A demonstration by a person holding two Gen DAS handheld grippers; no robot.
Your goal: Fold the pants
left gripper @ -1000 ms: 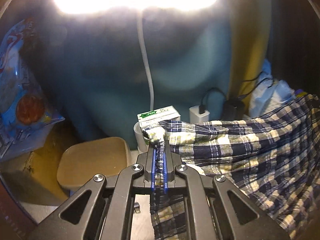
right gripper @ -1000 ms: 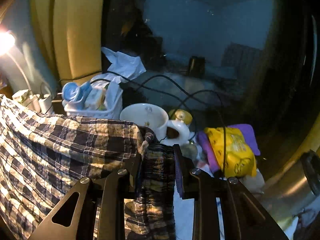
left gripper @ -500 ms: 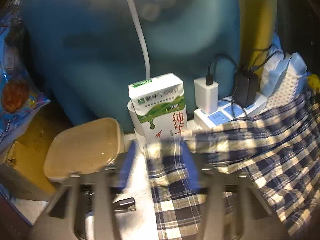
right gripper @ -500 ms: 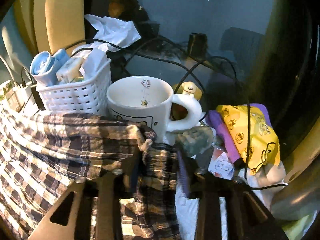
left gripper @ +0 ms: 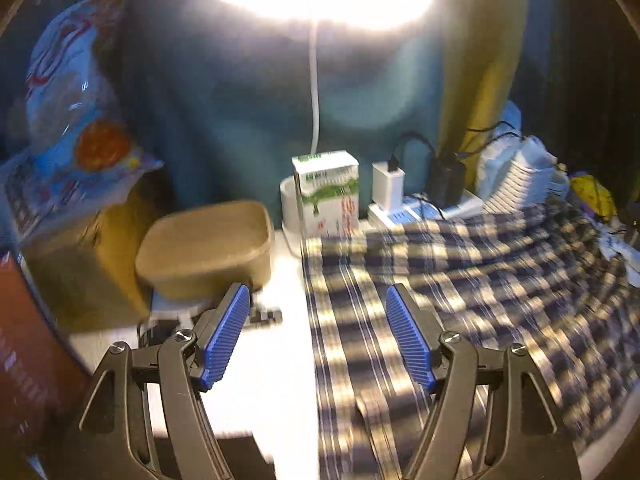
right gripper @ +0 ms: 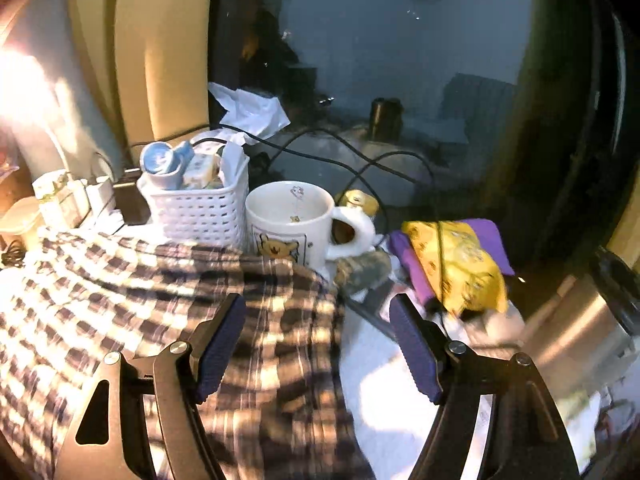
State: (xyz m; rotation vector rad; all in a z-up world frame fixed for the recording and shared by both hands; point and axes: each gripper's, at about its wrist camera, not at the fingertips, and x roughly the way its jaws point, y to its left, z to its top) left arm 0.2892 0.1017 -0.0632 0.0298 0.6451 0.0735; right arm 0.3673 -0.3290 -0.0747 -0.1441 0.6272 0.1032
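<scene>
- Blue ribbed pads frame my left tongs (left gripper: 318, 336), and they gape wide, having just been opening; the plaid cloth runs under the gap, but neither pad presses on it.
- Dark pads on my right tongs (right gripper: 318, 344) stand equally spread, also just opened, with the cloth's right edge lying under the gap and nothing gripped.
- Checked in navy and cream, the pants (left gripper: 460, 280) lie released on the white desk (left gripper: 272, 380), spread from my left tongs across to my right ones. Their far edge reaches the power strip (left gripper: 404, 209) and the white basket (right gripper: 200, 210).
- I judge one fold to be laid down: the cloth sits flat and both ends are let go. The blur hides how many layers there are, so I cannot tell whether it is already halved.
- What is left, as I read it, is at least one more fold, since the cloth covers a broad stretch of desk, plus smoothing the ripples near the right edge.
- Beyond the cloth on the left stand a tan lidded box (left gripper: 208, 248) and a milk carton (left gripper: 326, 194); on the right, the bear mug (right gripper: 294, 222) touches or nearly touches the hem, with a yellow snack bag (right gripper: 456, 264) beside it.
- That clutter crowds the far edge, so I expect the next fold has to come toward me.
</scene>
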